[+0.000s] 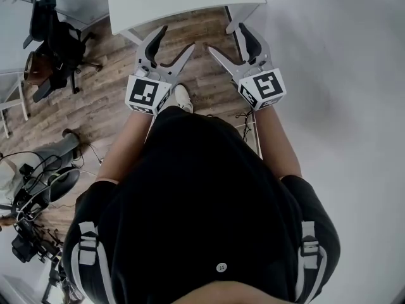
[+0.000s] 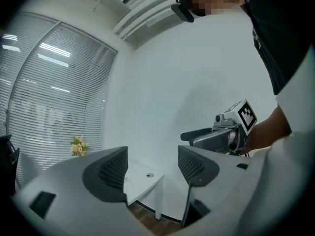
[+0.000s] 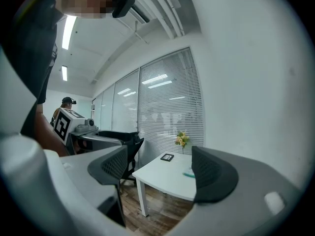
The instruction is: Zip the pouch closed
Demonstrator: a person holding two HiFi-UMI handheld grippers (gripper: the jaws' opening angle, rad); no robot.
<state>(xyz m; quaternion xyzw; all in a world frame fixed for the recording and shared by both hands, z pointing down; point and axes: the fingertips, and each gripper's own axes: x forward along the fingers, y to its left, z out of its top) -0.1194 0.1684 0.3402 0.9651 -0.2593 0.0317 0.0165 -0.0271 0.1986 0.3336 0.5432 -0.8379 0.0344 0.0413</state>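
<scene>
- Task not started, by my read: no pouch is in either gripper and no zipper shows in any view.
- Pouch location: can't confirm. The white table [image 1: 180,2] ahead carries a few small items. In the right gripper view a flat teal thing [image 3: 189,173] lies near the table's edge. It might be the pouch, but it's too small to tell.
- Also on the table: a small dark frame [image 3: 167,157] and flowers [image 3: 182,139] at the far side by the blinds.
- Left: reach the table, find the pouch, pin one end, grab the slider, run it across. That's all of it.
- Left gripper [image 1: 176,43]: jaws apart, nothing between them; only table and floor show through the gap.
- Right gripper [image 1: 223,40]: jaws apart too, empty, looking at the table corner.
- Pose: both forearms out in front of the torso, grippers side by side over the wood floor [image 1: 107,106]. Their tips angle in toward each other and point at the table's near edge, just short of it.
- The person stands, one shoe [image 1: 183,97] showing below the left gripper.
</scene>
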